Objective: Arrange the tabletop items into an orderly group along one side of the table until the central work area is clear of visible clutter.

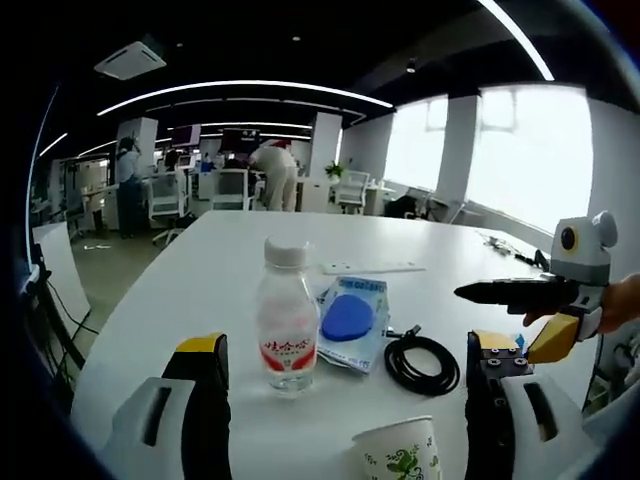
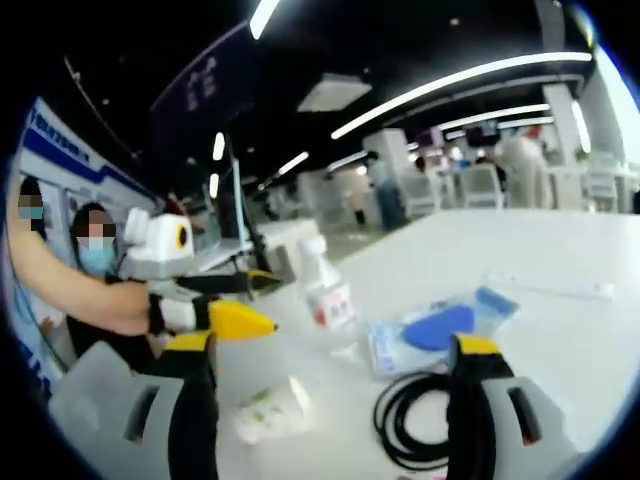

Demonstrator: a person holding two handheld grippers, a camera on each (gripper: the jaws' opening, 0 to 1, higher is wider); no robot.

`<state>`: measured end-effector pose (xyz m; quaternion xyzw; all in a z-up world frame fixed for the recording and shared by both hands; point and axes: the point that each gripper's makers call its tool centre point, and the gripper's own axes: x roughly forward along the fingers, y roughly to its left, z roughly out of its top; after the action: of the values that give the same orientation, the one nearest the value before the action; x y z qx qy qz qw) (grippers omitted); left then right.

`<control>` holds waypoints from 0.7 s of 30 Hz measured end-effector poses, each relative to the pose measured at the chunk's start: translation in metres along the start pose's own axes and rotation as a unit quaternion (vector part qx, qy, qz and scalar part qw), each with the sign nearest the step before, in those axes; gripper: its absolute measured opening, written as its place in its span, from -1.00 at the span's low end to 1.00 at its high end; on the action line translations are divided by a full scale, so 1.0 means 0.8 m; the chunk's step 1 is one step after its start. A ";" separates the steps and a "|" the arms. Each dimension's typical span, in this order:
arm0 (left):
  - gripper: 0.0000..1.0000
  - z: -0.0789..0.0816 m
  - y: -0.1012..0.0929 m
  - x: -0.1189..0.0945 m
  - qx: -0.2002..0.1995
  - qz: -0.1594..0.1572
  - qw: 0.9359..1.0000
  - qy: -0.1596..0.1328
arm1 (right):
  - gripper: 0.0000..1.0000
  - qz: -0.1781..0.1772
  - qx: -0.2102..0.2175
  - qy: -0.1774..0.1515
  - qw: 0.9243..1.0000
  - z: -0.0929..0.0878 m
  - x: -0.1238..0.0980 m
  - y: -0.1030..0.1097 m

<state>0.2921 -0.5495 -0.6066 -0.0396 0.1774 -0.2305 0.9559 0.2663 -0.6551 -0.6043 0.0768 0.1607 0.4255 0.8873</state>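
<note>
A clear water bottle (image 1: 287, 320) with a white cap and red label stands upright on the white table (image 1: 200, 260). To its right lie a blue packet (image 1: 352, 320) and a coiled black cable (image 1: 422, 362). A green-patterned paper cup (image 1: 400, 455) stands nearest, between my left gripper's jaws. My left gripper (image 1: 348, 343) is open and holds nothing. My right gripper (image 1: 500, 292) reaches in from the right, above the cable. In the right gripper view, the right gripper (image 2: 332, 343) is open and empty, facing the bottle (image 2: 325, 290), packet (image 2: 440, 330), cable (image 2: 415, 420) and cup (image 2: 270, 405). The left gripper (image 2: 250, 285) shows at the left.
A flat white strip (image 1: 372, 268) lies farther back on the table, also seen as the strip (image 2: 550, 285). A person's arm (image 2: 60, 280) holds the left gripper. Office chairs, desks and people (image 1: 275, 175) stand beyond the table's far edge.
</note>
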 end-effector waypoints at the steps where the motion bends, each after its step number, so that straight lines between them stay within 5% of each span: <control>1: 1.00 -0.001 0.000 -0.001 -0.001 0.000 1.000 0.001 | 0.89 -0.001 0.001 0.001 1.000 -0.001 -0.002 0.000; 21: 0.97 -0.032 -0.013 -0.015 -0.009 0.003 1.000 0.027 | 0.88 -0.015 0.010 0.018 1.000 -0.023 -0.032 -0.010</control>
<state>0.2684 -0.5528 -0.6249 -0.0416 0.2053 -0.2266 0.9512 0.2504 -0.6803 -0.6183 0.0757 0.1818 0.4114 0.8899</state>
